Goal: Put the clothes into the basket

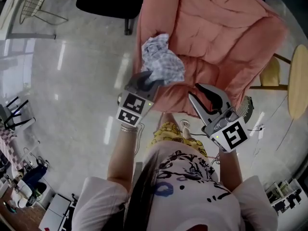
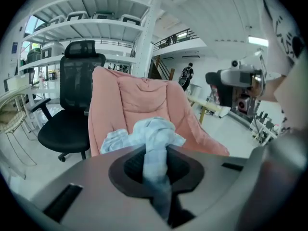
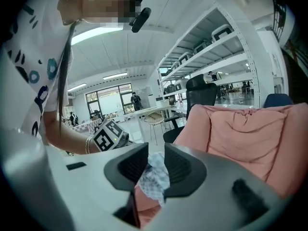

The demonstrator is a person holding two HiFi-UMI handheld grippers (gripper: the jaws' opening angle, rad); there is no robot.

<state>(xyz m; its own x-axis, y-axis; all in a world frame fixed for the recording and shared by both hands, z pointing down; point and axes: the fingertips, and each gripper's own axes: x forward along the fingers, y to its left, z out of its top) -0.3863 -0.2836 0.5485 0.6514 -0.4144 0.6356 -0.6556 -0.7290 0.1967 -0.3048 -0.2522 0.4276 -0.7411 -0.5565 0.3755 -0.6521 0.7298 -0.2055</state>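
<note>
A crumpled light-blue and white checked cloth hangs just above the seat of a big pink padded chair. My left gripper is shut on its lower end. In the left gripper view a twisted strand of the cloth runs down between the jaws of that gripper, with the pink chair behind it. My right gripper hovers to the right of the cloth, apart from it, its jaws a little open and empty. Through the gap of the right gripper I see the cloth beyond it.
A black office chair stands behind the pink chair on the left. A wire-frame piece sits at the far left on the glossy floor. A round wooden table and a wooden stool stand at the right.
</note>
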